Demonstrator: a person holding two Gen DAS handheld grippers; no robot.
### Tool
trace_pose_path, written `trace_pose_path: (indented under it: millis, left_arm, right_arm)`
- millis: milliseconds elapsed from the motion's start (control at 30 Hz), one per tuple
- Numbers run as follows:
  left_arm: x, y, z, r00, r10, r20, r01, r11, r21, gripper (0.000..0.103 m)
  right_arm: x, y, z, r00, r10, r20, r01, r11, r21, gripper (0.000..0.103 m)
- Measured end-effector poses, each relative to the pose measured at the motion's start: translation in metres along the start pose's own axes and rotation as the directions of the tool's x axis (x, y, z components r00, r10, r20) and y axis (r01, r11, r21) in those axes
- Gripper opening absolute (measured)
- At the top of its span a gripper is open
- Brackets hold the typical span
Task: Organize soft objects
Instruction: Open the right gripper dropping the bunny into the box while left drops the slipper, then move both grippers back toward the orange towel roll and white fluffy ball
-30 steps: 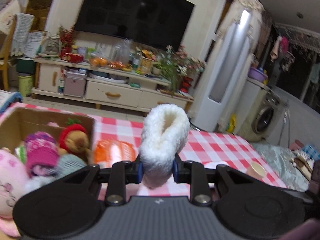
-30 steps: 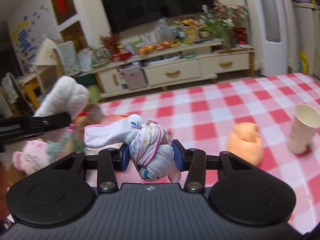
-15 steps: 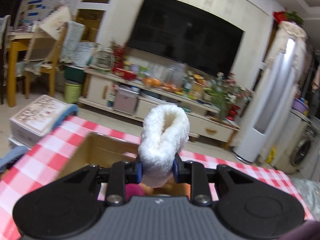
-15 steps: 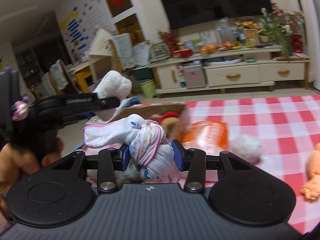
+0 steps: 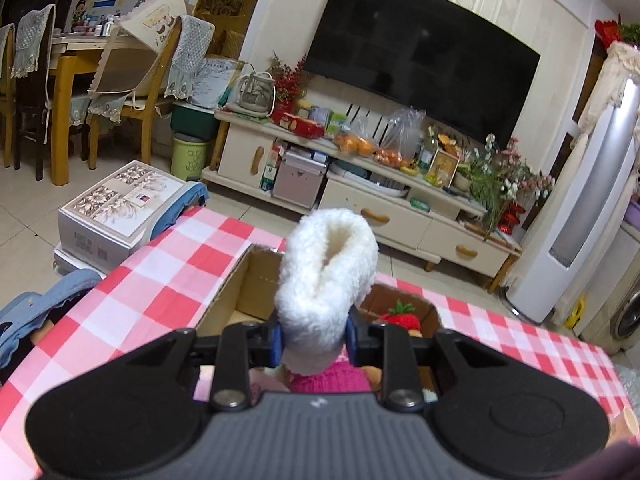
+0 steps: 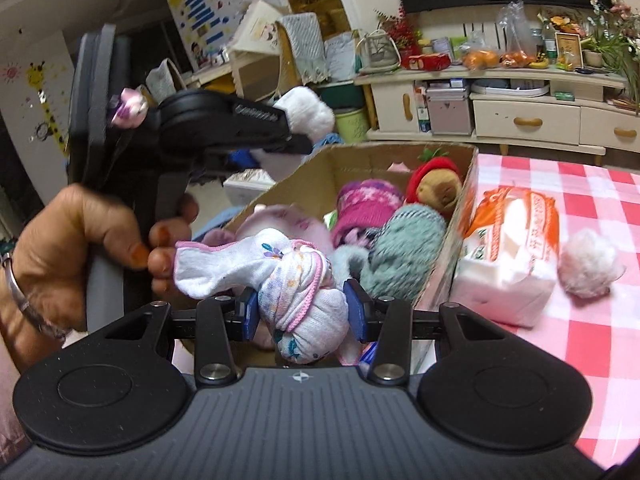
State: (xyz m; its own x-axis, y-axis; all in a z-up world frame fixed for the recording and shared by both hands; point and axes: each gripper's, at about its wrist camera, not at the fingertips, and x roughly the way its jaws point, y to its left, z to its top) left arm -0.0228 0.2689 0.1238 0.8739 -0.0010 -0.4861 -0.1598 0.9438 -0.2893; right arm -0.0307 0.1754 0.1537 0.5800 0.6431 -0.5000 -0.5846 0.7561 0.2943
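Fleece roll [image 5: 326,280] clamped in left fingers [image 5: 276,340]; right fingers [image 6: 251,312] clamp knotted sock [image 6: 300,300].

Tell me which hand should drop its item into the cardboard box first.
Left, probably. The left tongs hold the white fluffy sock directly over the cardboard box, above an open corner. The right tongs, gripping the knotted floral cloth, sit nearer the box's front edge, over already piled toys.

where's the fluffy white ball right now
In the right wrist view, the fluffy white ball lies on the checkered tablecloth at far right, just right of the orange tissue pack beside the cardboard box.
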Motion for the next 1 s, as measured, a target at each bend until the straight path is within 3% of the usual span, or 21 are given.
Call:
trace_pose_path:
  millis: [100,200,267,367,567,1000]
  left_arm:
    - [0.002,0.001,-0.002,1.000,0.007,-0.014,-0.007,1.000,0.012,0.034]
    - [0.004,0.002,-0.001,0.999,0.023,-0.026,-0.023,1.000,0.005,0.043]
    - [0.002,0.003,0.000,0.999,0.032,-0.024,-0.032,0.999,0.001,0.058]
    - [-0.003,0.002,0.002,0.999,0.036,-0.004,-0.036,0.999,0.007,0.067]
    - [-0.007,-0.005,0.001,0.999,0.040,0.008,-0.040,0.999,0.009,0.077]
    - [-0.012,-0.035,-0.010,1.000,0.020,0.024,-0.021,0.997,0.072,0.092]
  right_arm:
    - [0.003,0.007,-0.004,1.000,-0.002,-0.020,0.001,1.000,-0.011,0.056]
    - [-0.001,0.015,-0.010,1.000,-0.011,-0.022,0.011,1.000,-0.023,0.070]
    - [-0.006,0.018,-0.010,1.000,-0.015,-0.005,0.015,0.999,-0.032,0.087]
    - [-0.020,0.024,-0.014,0.999,-0.035,0.034,0.037,0.997,-0.068,0.097]
    - [-0.039,0.025,-0.018,0.992,-0.076,0.101,0.085,0.993,-0.085,0.100]
    - [-0.061,-0.012,-0.020,0.977,-0.157,0.146,0.152,0.987,0.044,0.103]
